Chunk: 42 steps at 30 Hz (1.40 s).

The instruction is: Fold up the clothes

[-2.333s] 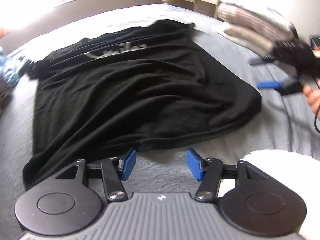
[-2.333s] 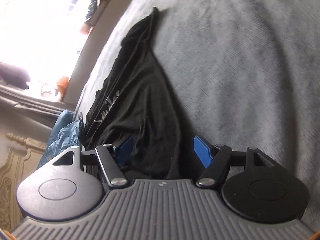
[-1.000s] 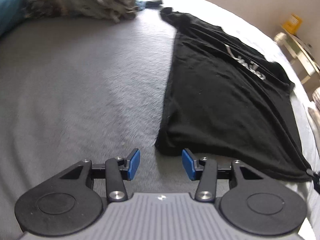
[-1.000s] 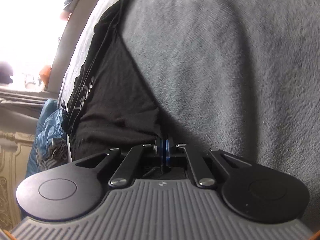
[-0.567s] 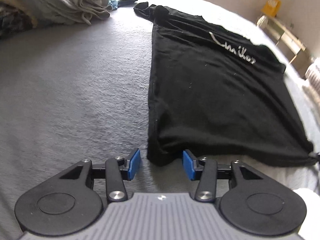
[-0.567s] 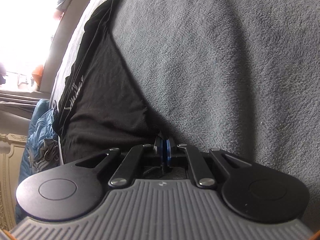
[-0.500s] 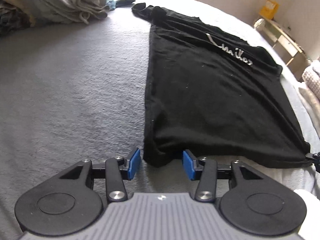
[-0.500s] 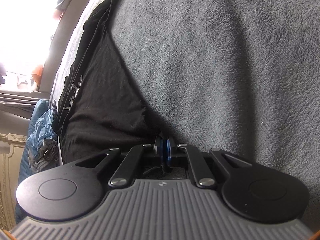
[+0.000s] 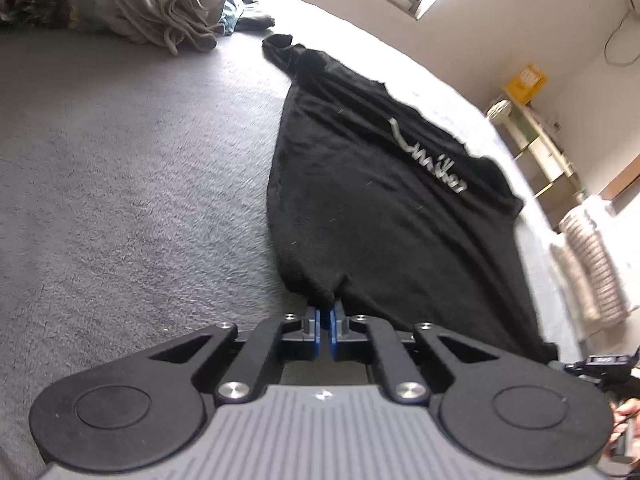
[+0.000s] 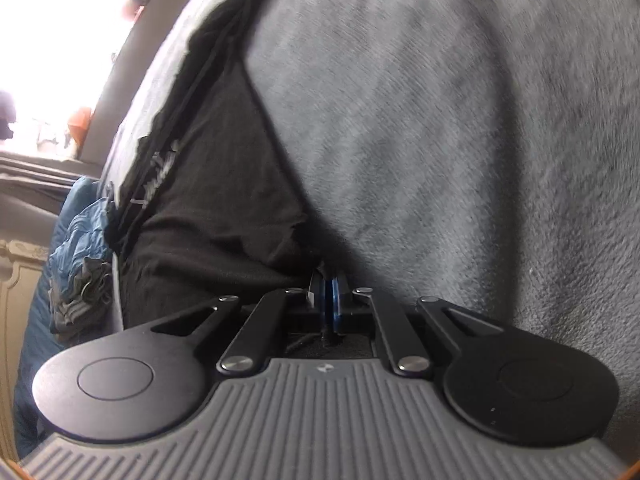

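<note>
A black T-shirt [image 9: 384,208] with white lettering lies spread on a grey bed cover [image 9: 120,168]. My left gripper [image 9: 325,312] is shut on the shirt's near left hem corner, and the cloth bunches right at the blue pads. In the right wrist view the same black T-shirt [image 10: 208,200] runs away to the upper left. My right gripper [image 10: 329,284] is shut on its other hem corner, with a fold of black cloth pinched between the pads. The right gripper's body also shows at the left wrist view's right edge, held by a hand [image 9: 624,412].
A heap of crumpled clothes [image 9: 152,4] lies at the far left of the bed. Folded light knitwear [image 9: 592,256] is stacked at the right. A shelf unit [image 9: 536,148] stands beyond the bed. Blue bedding [image 10: 68,248] hangs at the bed's left side in the right wrist view.
My left gripper has moved in onto the shirt's corner and shut on it; a moment ago its jaws stood open around the corner. The right gripper has stayed shut on its corner.
</note>
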Tool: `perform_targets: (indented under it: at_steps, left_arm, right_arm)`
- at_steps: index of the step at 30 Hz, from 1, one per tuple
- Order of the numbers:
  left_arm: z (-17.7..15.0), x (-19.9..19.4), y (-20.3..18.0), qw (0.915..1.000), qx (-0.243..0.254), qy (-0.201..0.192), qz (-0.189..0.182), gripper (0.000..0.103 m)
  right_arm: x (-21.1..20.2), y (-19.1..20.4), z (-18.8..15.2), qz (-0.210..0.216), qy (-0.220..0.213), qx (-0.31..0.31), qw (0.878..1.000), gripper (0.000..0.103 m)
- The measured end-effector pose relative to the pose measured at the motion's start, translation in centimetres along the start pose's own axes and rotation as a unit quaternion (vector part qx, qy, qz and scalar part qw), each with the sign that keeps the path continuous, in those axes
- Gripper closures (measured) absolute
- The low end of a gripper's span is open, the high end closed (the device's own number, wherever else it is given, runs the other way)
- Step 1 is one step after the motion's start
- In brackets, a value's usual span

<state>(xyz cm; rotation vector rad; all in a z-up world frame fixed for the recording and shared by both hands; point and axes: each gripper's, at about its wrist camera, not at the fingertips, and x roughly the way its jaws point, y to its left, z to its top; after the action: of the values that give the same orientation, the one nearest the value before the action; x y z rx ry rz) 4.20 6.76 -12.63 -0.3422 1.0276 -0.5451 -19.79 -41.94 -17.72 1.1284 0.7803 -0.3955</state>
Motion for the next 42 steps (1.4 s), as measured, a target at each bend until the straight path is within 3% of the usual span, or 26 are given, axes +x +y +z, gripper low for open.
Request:
perform_targets:
  at_steps: [4,7,12,17,22,28,31,33,34,37,40,42]
  left_arm:
    - [1.0,-3.1,0.7,0.9973,-0.053,0.0,-0.05,0.099]
    - [1.4,-4.5,1.6,0.995,-0.083,0.025,-0.05,0.099]
    - [0.8,-3.1,1.8,0.994,-0.068,0.085,0.004,0.099]
    - [-0.1,-0.2,1.4,0.9833,-0.031,0.169,0.061,0.1]
    - [0.5,0.4,1.0,0.977,0.0,0.196,0.083,0.1]
    - [0.0,4.1,1.0,0.9658,0.023,0.232,0.113,0.098]
    - [0.2,4.0,0.8,0.9646,0.036,0.234,0.116,0.091]
    - [0.3,3.5,1.1,0.9619,0.038,0.238,0.129,0.08]
    - [0.3,3.2,1.3,0.9598,0.042,0.24,0.14,0.071]
    - [0.7,1.6,2.2,0.9569,0.037,0.23,0.174,0.065]
    - [1.7,-0.1,2.7,0.9621,0.018,0.197,0.188,0.065]
    - [2.4,-0.7,1.9,0.9671,0.031,0.171,0.186,0.065]
  right_arm:
    - [-2.7,2.1,1.1,0.024,-0.007,-0.021,0.999,0.102]
    - [-4.4,3.3,1.9,0.028,0.001,-0.031,0.999,0.102]
    - [-3.5,3.4,1.8,-0.015,0.042,-0.048,0.998,0.102]
    - [-1.5,1.9,0.7,-0.058,0.075,-0.044,0.994,0.102]
    - [-1.7,1.7,0.1,-0.072,0.072,-0.057,0.993,0.102]
    - [1.4,1.4,-0.5,-0.146,0.079,-0.117,0.979,0.102]
    - [1.0,1.8,-0.7,-0.154,0.073,-0.132,0.977,0.096]
    - [0.0,2.6,-1.0,-0.182,0.066,-0.155,0.969,0.079]
    - [-0.6,3.1,-1.1,-0.202,0.061,-0.172,0.962,0.079]
    - [-2.1,4.9,-1.7,-0.239,0.048,-0.214,0.946,0.078]
    - [-2.4,7.7,-2.5,-0.17,0.049,-0.239,0.955,0.078]
    - [-0.7,10.3,-3.5,-0.119,0.056,-0.278,0.952,0.078]
